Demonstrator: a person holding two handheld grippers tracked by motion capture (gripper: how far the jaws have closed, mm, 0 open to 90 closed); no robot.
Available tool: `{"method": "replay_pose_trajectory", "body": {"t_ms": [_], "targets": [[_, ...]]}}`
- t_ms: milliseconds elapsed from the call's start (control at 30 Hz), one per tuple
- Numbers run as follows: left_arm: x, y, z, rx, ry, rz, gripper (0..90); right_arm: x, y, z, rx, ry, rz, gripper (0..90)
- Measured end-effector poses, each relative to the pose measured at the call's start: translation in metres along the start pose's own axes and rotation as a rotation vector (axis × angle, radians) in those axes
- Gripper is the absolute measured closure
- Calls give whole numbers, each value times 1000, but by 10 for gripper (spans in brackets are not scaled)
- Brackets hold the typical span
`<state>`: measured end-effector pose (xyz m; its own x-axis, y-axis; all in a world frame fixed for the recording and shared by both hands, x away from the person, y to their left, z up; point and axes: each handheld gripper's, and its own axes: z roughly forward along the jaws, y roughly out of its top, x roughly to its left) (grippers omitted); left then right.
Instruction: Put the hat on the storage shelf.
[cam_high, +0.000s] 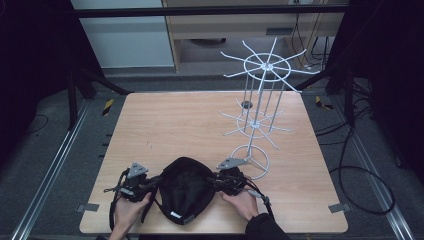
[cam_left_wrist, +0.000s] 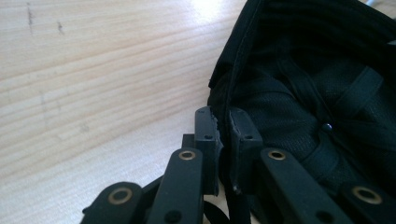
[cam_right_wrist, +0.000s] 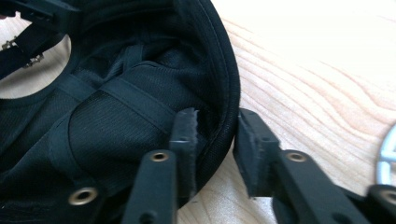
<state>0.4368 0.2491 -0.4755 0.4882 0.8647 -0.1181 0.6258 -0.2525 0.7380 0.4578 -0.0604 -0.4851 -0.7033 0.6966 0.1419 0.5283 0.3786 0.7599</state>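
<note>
near the tabletop's (cam_high: 165, 125) front edge, the left gripper (cam_left_wrist: 223, 135) pinches the black cap's (cam_high: 186, 189) rim; the right gripper (cam_right_wrist: 215, 135) straddles it, spread.

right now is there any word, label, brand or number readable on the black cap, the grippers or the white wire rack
None can be read. The black fabric cap carries a small pale tag at its near edge, too small and blurred to read. The white wire display rack and light wooden table bear no writing.

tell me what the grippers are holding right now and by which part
The left gripper is shut on the black cap, pinching its rim. The right gripper straddles the opposite rim, jaws still apart, so not yet gripping.
</note>
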Motion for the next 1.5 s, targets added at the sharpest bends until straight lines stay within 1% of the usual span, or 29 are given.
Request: {"method": "replay_pose_trajectory", "body": {"t_ms": [67,167,267,300,333,467,500,533,567,600,633,667,700,767,833,867,900,933,967,1000,1133,1233,1267,1300,1333,1367,1400,1467,1500], "targets": [[2,4,4,-7,5,-5,830,2,1,-1,-14,-21,-14,750],[5,10,10,-17,2,-6,830,2,1,-2,-17,-42,-17,743],[5,11,13,-20,4,2,829,0,2,-2,-15,-57,-5,644],[5,11,13,-20,4,2,828,0,2,-2,-15,-57,-5,644],[4,11,13,-23,0,6,828,-1,2,-2,-3,-62,22,582],[3,10,12,-24,-1,6,828,-2,0,2,27,-51,32,561],[3,10,12,-23,-2,8,829,-2,-2,5,47,-40,45,585],[3,10,12,-23,-2,7,829,-2,-2,7,56,-29,42,620],[3,10,12,-23,-2,7,829,-2,-2,7,56,-29,42,620],[3,10,12,-24,-4,3,829,-2,-2,8,67,-21,52,681],[3,10,11,-26,-5,-1,829,-1,-2,7,69,-25,51,711],[3,10,11,-26,-5,-1,829,-1,-2,6,76,-28,65,742],[4,10,11,-30,-16,-11,828,-1,-2,4,72,-34,69,775],[3,10,10,-38,-24,-11,828,-1,0,0,42,-54,60,806],[2,11,9,-50,-27,-8,826,1,3,-10,-16,-65,53,814],[2,11,9,-50,-27,-8,825,1,3,-10,-16,-65,53,814],[1,11,8,-54,-30,-9,823,4,8,-20,-92,-78,15,817],[1,11,9,-51,-29,-9,822,5,9,-23,-113,-79,8,817],[1,11,9,-51,-29,-9,820,5,9,-23,-113,-79,8,817],[2,10,10,-44,-28,-10,819,11,12,-31,-172,-77,-32,817],[2,10,12,-37,-26,-15,814,22,15,-39,-231,-58,-89,815],[3,10,14,-30,-23,-20,811,28,16,-41,-247,-41,-127,812],[3,10,14,-30,-23,-20,811,28,16,-41,-247,-41,-127,812],[4,10,14,-30,-24,-22,809,30,15,-41,-246,-39,-144,812],[4,9,15,-29,-26,-23,807,31,14,-41,-245,-42,-148,812],[4,9,15,-29,-26,-23,804,31,14,-41,-245,-42,-148,812],[5,10,14,-38,-33,-30,800,30,12,-41,-234,-60,-144,814],[5,10,12,-44,-38,-30,796,29,12,-41,-231,-65,-139,815],[6,11,9,-59,-51,-35,776,27,11,-41,-226,-89,-120,819]]}}
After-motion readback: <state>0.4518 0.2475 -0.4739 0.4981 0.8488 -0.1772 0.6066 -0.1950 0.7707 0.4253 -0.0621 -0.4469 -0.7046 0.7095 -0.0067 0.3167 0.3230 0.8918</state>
